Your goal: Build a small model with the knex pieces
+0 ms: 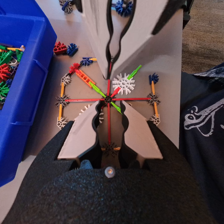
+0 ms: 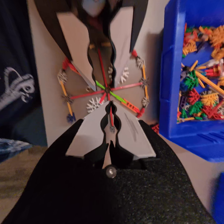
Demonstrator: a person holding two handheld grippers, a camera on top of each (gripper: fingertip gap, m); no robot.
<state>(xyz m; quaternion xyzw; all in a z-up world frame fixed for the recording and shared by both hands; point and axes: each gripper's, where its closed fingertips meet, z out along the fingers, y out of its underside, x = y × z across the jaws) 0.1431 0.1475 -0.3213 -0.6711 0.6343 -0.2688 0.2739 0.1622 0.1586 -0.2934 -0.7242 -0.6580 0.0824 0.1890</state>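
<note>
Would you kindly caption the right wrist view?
Right gripper shut on red plastic rod of flat rod-and-connector wheel.

Left wrist view looking down close from the table's (image 1: pixel 167 50) near edge, right wrist view facing it from the far edge, both sharing the rod wheel (image 1: pixel 107 99) (image 2: pixel 107 90)

We see dim, warm indoor light with soft shadows, a fairly sharp left wrist view, a motion-smeared right wrist view, and wide-angle bending toward every edge.
</note>
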